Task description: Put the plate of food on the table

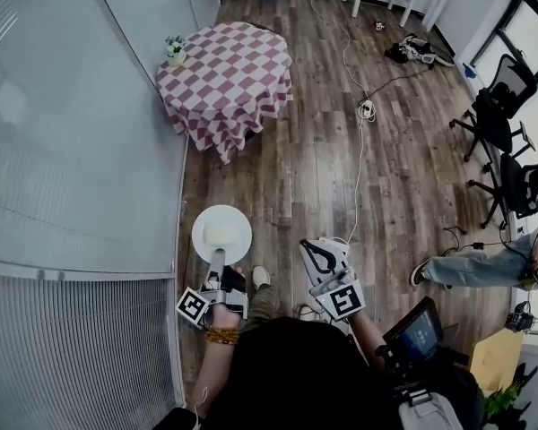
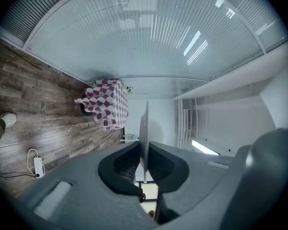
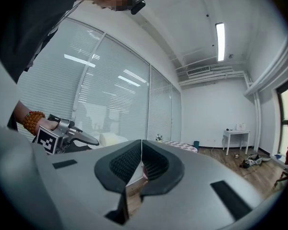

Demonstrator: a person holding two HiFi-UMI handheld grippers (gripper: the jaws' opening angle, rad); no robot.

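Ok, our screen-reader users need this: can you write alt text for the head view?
The left hand-held gripper holds a white plate of pale food by its rim above a wood floor. A red-checked table stands farther ahead; the right hand-held gripper carries nothing.

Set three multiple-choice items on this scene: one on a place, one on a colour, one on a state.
1. Where is the plate?
A. on a chair
B. clamped in the left hand-held gripper
C. on the floor

2. The cloth on the table is:
A. plain blue
B. dark red and white checks
C. green stripes

3. The right hand-held gripper is:
A. shut and empty
B. wide open
C. shut on the plate

Key:
1. B, the jaws press on the plate's rim in the left gripper view.
2. B, the checks show in the head view.
3. A, its jaws meet with nothing between them.
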